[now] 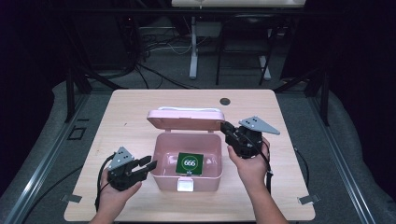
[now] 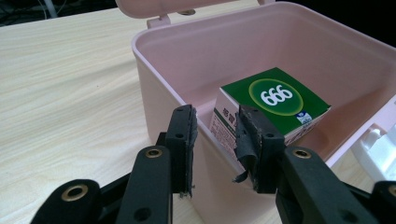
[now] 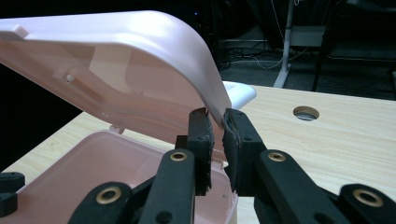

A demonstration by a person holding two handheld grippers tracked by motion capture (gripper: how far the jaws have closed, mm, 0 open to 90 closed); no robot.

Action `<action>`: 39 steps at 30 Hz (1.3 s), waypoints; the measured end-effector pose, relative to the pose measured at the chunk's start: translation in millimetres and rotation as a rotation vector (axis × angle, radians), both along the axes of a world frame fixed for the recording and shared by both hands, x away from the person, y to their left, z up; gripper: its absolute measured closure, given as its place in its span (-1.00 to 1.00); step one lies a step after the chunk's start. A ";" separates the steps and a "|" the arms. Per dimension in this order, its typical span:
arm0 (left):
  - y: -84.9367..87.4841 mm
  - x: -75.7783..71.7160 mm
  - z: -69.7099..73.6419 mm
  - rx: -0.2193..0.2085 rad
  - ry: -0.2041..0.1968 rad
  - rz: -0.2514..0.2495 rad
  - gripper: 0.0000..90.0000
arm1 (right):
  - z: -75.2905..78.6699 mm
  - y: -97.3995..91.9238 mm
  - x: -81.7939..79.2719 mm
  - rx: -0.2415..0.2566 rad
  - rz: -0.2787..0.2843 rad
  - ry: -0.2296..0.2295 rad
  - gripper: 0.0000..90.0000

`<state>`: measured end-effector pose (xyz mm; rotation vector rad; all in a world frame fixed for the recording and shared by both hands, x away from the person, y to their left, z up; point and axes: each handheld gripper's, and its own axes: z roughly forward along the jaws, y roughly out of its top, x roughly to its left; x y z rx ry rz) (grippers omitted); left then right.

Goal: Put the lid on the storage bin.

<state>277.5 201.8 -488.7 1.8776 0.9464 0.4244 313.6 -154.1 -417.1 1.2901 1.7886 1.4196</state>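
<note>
Dark floor and trailing cables ring a pale wooden counter in the high view, where a pink box sits mid-counter holding a green carton, the left gripper beside its left wall and the right gripper raised at the lid. From the left gripper view, jaws stand apart straddling the box's near wall, empty, with the likely light, crushable carton just beyond. From the right gripper view, jaws pinch the lid's thin, stiff-looking, smooth edge, holding it half-raised.

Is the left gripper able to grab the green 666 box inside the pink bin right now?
Probably yes. The right gripper holds the lid up, so the pink bin is open on top. The left gripper is open at the bin's near wall, so it would have to go over the rim to reach the green box.
</note>
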 end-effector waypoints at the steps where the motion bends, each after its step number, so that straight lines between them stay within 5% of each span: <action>1: 0.3 0.1 0.8 0.000 -0.001 0.002 0.48 | -0.2 -0.2 -0.4 0.004 0.001 0.002 0.80; 39: 7.9 16.6 66.1 -0.034 -0.058 0.030 0.45 | -4.8 -1.4 -3.7 -0.004 0.028 0.025 0.71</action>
